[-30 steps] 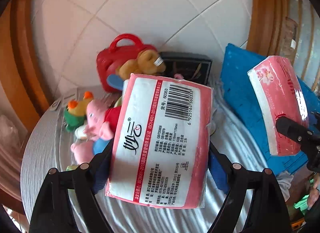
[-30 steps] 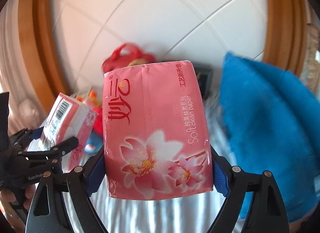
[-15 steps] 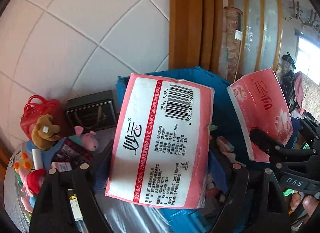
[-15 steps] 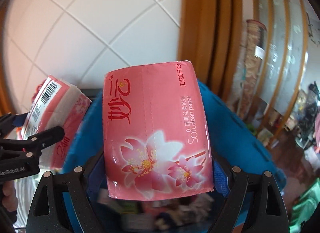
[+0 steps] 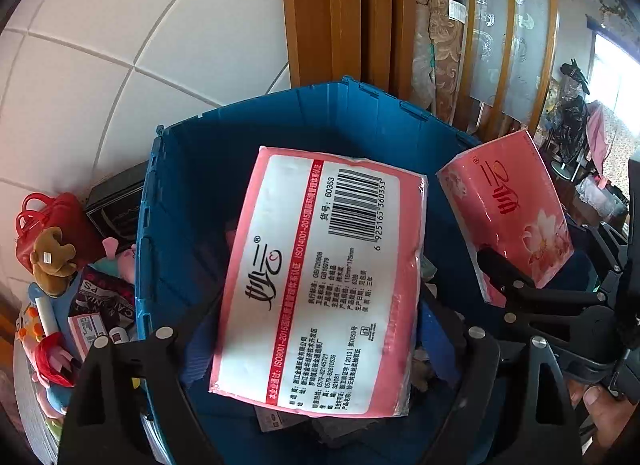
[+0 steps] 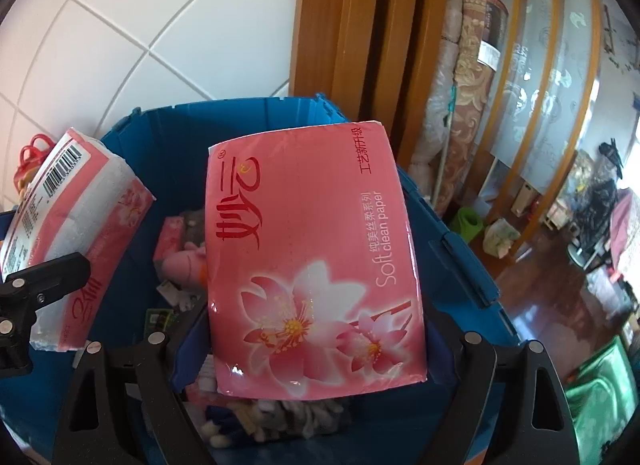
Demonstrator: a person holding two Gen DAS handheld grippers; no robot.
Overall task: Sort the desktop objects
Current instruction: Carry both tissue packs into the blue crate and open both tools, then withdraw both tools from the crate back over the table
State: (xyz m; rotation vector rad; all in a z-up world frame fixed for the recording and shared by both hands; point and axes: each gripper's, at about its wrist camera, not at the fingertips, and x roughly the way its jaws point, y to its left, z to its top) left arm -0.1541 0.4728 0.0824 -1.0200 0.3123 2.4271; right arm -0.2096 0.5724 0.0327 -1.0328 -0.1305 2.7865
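My left gripper (image 5: 316, 345) is shut on a pink tissue pack (image 5: 320, 277), barcode side up, held over the open blue crate (image 5: 180, 193). My right gripper (image 6: 316, 345) is shut on a second pink tissue pack (image 6: 312, 265), flower side up, also above the blue crate (image 6: 460, 265). Each pack shows in the other view: the right one (image 5: 508, 213) at the right, the left one (image 6: 72, 233) at the left. The crate holds several small items, among them a pink plush (image 6: 184, 261).
Left of the crate on the table lie a red handbag (image 5: 44, 217), a brown teddy (image 5: 54, 261), a dark box (image 5: 116, 201) and more toys (image 5: 48, 345). A tiled wall and a wooden door frame (image 5: 332, 13) stand behind. A wood floor (image 6: 560, 297) lies to the right.
Both grippers have swung right with their packs, from over the table with the toys to above the open blue crate. Both grips are unchanged.
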